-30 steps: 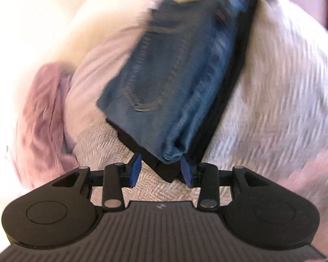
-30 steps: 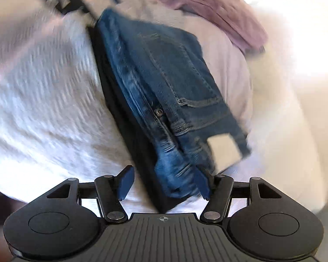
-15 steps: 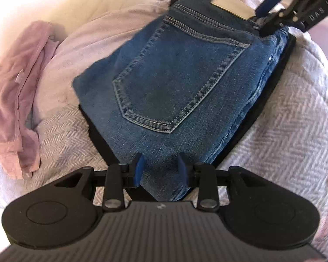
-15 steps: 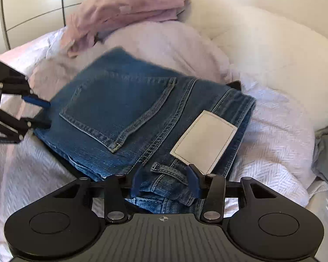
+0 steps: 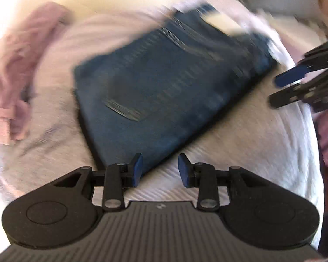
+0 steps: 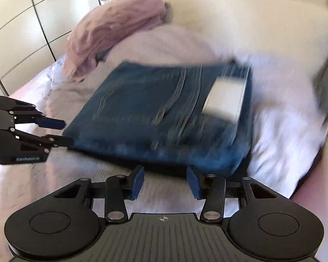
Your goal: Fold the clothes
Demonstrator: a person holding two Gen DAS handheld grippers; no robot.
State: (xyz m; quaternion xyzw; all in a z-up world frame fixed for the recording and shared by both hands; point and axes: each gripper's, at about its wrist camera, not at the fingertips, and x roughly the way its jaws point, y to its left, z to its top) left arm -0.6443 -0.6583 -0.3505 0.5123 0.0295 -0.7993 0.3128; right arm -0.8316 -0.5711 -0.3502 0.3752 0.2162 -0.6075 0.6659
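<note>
Lying flat on the pale bedspread [image 6: 280, 131], the folded jeans [image 6: 164, 118] now rest free of both grippers, where half a second ago each gripper had a corner of the denim between its pads. Both now-views are blurred by motion.

Going left to right in the left wrist view: one crumpled pink garment [image 5: 21, 69] lies at the far left, then the single stack of jeans [image 5: 164, 83] in the middle with a dark layer showing under its left edge, then the right gripper [image 5: 282, 89] coming in from the right edge, just beside the jeans' right end and apart from them. Along the bottom, the left gripper [image 5: 160, 170] stands part-way open with bedspread between its two blue pads; its left pad overlaps the jeans' near corner in the picture, though nothing is pinched.

In the right wrist view, left to right: the left gripper [image 6: 66, 132] sits at the jeans' left corner, jaws parted and empty; the pink garment [image 6: 111, 30] is heaped behind; the jeans show one back pocket and one pale label patch [image 6: 225, 98]; a white pillow [image 6: 251, 26] lies beyond. The right gripper [image 6: 165, 181] at the bottom has narrowed over the last second, and its two pads now stand apart and empty, short of the jeans' near edge.

Counted: two grippers, one pair of jeans, one pink garment, one pillow.
</note>
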